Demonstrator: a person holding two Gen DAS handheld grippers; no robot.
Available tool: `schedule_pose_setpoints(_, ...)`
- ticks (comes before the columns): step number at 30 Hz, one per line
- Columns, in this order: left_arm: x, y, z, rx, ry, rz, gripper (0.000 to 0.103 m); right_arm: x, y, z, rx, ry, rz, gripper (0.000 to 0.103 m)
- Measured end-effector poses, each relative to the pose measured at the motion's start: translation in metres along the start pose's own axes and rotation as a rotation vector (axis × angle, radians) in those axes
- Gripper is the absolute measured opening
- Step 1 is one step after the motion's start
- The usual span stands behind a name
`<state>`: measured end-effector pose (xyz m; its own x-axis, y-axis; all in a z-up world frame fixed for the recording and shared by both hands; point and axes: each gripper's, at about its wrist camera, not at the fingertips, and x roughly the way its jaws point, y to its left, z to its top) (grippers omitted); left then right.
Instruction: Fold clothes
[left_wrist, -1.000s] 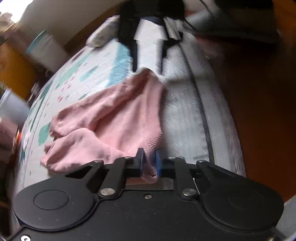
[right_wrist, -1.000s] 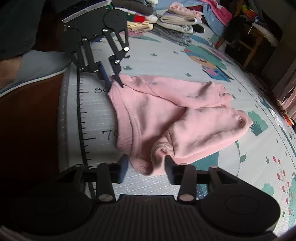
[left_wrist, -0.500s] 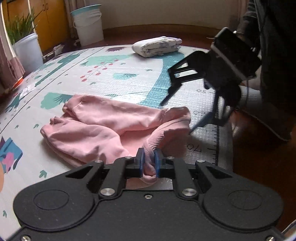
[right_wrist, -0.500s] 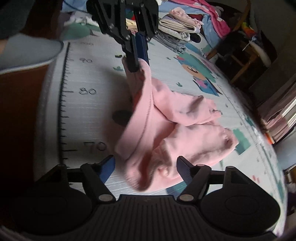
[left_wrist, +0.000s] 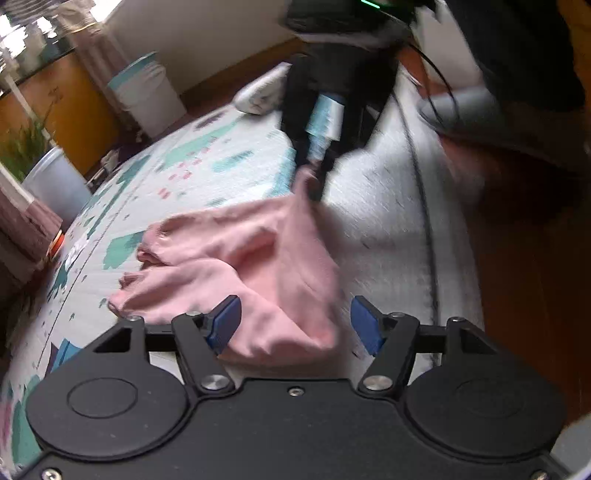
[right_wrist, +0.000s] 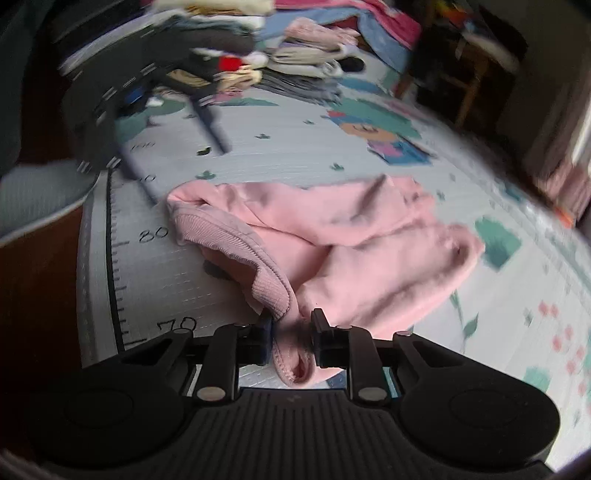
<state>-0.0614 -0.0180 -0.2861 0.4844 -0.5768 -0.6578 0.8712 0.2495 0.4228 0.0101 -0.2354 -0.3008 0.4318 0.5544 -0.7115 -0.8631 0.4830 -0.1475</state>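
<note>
Since the earlier frames the left gripper (left_wrist: 295, 326) has let go of the pink garment's (left_wrist: 255, 266) waistband; its jaws are opening, spread wide, with cloth lying between them untouched. The right gripper (right_wrist: 290, 334), spread a moment ago, is closing and now pinches the ribbed waistband (right_wrist: 258, 273) at its near end. The garment lies crumpled on the patterned play mat (right_wrist: 295, 147), beside the printed ruler scale (right_wrist: 114, 258). Folded clothes (right_wrist: 303, 59) are stacked at the mat's far edge.
</note>
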Motion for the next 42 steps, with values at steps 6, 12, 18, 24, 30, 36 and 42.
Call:
schedule_pose_setpoints(6, 0.019, -0.018, -0.008, 0.062, 0.042, 0.123, 0.066, -0.004, -0.011, 0.001, 0.091, -0.007, 0.038, 0.023)
schedule_pose_setpoints(12, 0.040, -0.013, -0.008, 0.059, 0.080, 0.171, 0.053, -0.003, -0.016, 0.002, 0.148, -0.012, 0.066, 0.023)
schedule_pose_setpoints(18, 0.034, -0.007, -0.001, 0.129, 0.101, 0.103, 0.014, -0.009, 0.001, 0.003, 0.004, 0.024, 0.108, 0.020)
schedule_pose_setpoints(24, 0.009, 0.013, 0.013, 0.081, 0.115, -0.135, 0.013, -0.025, 0.014, 0.007, -0.130, 0.078, 0.243, 0.018)
schedule_pose_setpoints(30, -0.001, 0.086, 0.027, -0.087, 0.096, -0.265, 0.013, -0.038, -0.019, 0.042, -0.178, 0.073, 0.267, 0.018)
schedule_pose_setpoints(36, 0.000, 0.175, 0.025, -0.305, 0.031, -0.297, 0.013, -0.030, -0.090, 0.086, -0.084, 0.034, 0.274, 0.018)
schedule_pose_setpoints(42, 0.035, 0.254, -0.002, -0.551, 0.036, -0.376, 0.013, 0.000, -0.162, 0.108, 0.050, 0.058, 0.292, 0.018)
